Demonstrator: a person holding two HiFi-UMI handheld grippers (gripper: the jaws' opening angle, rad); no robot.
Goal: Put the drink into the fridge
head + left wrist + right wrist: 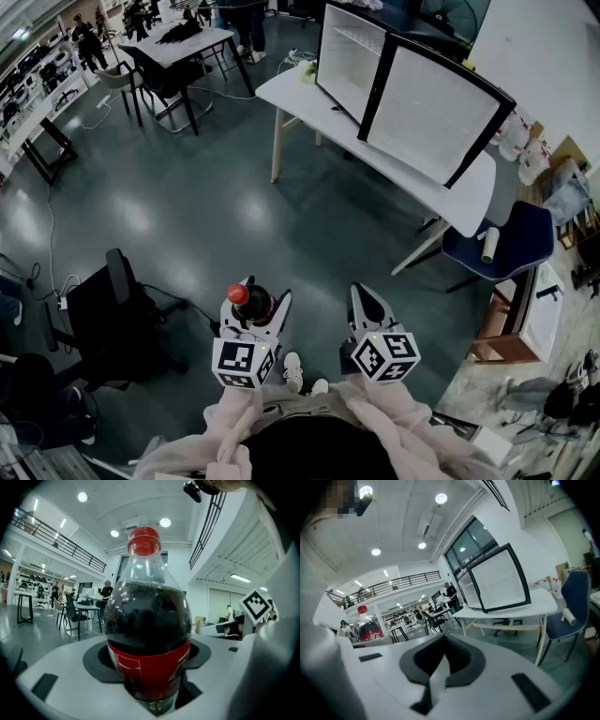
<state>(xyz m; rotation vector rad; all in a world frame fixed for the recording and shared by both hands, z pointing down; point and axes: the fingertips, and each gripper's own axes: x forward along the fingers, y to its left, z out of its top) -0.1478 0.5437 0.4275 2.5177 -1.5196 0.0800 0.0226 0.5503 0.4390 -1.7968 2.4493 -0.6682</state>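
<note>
Head view catches the carry: left gripper (266,296) clamps the drink (251,304) upright, right gripper (364,298) closed and empty; next, probably walk to the fridge (417,98) on the surface (476,192) at one o'clock.

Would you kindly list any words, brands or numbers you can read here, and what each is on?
Red label on the bottle: white lettering, too blurred and cut off to read.
Marker cubes: black-and-white square patterns, no words.
Nothing else readable.

Bottle (147,620) bottom hidden inside the left tool (266,298) (label print blurred); far people (107,590) too small to make out.
</note>
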